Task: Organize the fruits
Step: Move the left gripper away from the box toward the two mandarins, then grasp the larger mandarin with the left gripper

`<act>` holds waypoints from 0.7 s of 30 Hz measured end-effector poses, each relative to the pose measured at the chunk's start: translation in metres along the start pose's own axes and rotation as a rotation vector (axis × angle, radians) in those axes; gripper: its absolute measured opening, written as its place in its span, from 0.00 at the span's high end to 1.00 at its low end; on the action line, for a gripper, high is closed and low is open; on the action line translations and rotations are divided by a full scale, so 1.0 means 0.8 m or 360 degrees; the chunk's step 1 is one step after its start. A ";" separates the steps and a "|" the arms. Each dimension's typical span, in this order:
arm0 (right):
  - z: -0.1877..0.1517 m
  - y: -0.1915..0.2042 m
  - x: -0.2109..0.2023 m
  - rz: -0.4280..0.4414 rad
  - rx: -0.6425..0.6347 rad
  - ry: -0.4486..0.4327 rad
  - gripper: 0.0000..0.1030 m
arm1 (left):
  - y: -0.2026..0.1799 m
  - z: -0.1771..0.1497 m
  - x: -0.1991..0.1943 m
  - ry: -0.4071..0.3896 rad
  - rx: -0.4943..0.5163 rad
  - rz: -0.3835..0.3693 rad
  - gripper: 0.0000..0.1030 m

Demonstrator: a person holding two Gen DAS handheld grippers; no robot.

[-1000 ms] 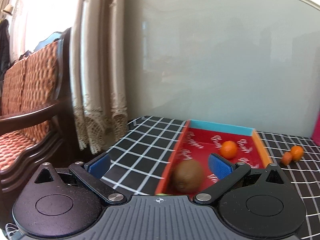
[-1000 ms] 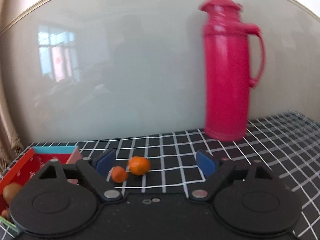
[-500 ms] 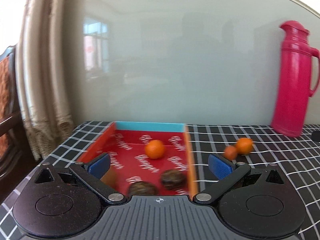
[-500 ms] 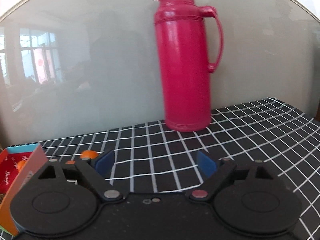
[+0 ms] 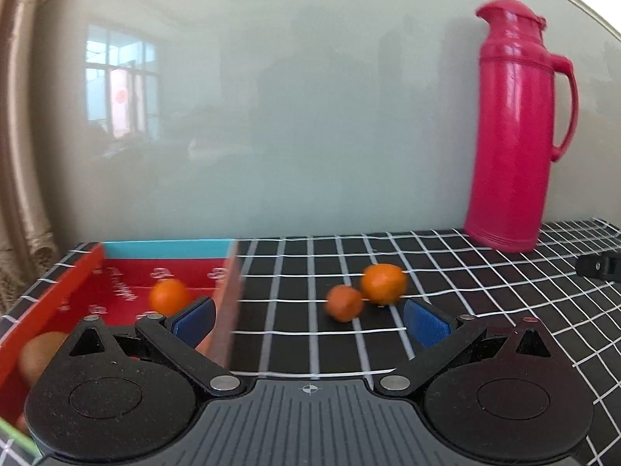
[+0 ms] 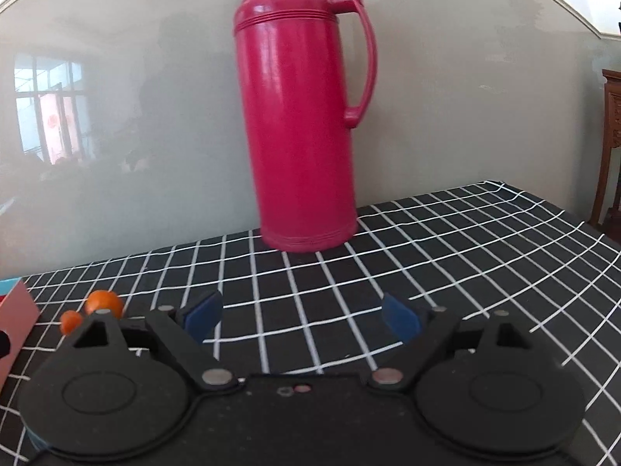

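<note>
Left hand-held gripper [image 5: 309,320] is released, its blue pads spread wide with nothing between them. It has swung rightward since half a second ago: the red tray [image 5: 50,295] now sits at the left edge, holding one orange [image 5: 167,296] and a brown fruit [image 5: 37,353]. Two more oranges, a small one [image 5: 343,303] touching a larger one [image 5: 383,283], lie on the checked tabletop [image 5: 295,272] just ahead of the pads. A pink thermos [image 5: 512,147] stands at the back right.

Right hand-held gripper [image 6: 300,316] is likewise released and empty. The thermos [image 6: 302,116] has shifted toward centre; both oranges [image 6: 104,302] show at far left, beside the tray's corner [image 6: 15,310].
</note>
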State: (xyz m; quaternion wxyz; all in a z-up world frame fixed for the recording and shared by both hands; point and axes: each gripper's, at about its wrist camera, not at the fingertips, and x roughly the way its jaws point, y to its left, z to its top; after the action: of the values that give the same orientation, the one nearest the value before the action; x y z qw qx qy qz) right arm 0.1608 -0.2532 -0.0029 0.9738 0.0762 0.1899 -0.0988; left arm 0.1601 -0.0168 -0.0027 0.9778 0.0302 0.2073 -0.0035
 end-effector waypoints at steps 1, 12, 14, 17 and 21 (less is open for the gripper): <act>0.001 -0.003 0.004 -0.0013 0.0001 -0.0004 0.14 | -0.008 0.001 0.006 0.0004 0.0023 -0.0008 0.00; 0.012 -0.027 0.046 -0.0113 0.0067 0.0003 0.14 | -0.050 0.015 0.050 0.0029 0.0081 -0.0045 0.00; 0.014 -0.023 0.050 -0.0119 0.0045 -0.0006 0.14 | -0.053 0.015 0.056 0.0036 0.0083 -0.0050 0.00; 0.016 -0.015 0.052 -0.0119 -0.0010 -0.0023 0.14 | -0.061 0.017 0.064 0.0029 0.0114 -0.0040 0.01; 0.016 -0.009 0.055 -0.0125 -0.0073 -0.0029 0.14 | -0.070 0.022 0.079 0.0036 0.0135 -0.0047 0.01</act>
State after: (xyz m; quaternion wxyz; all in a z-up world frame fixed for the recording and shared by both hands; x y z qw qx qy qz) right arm 0.2040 -0.2697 -0.0092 0.9724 0.0455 0.1862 -0.1334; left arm 0.2242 -0.0735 -0.0158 0.9731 0.0684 0.2183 -0.0264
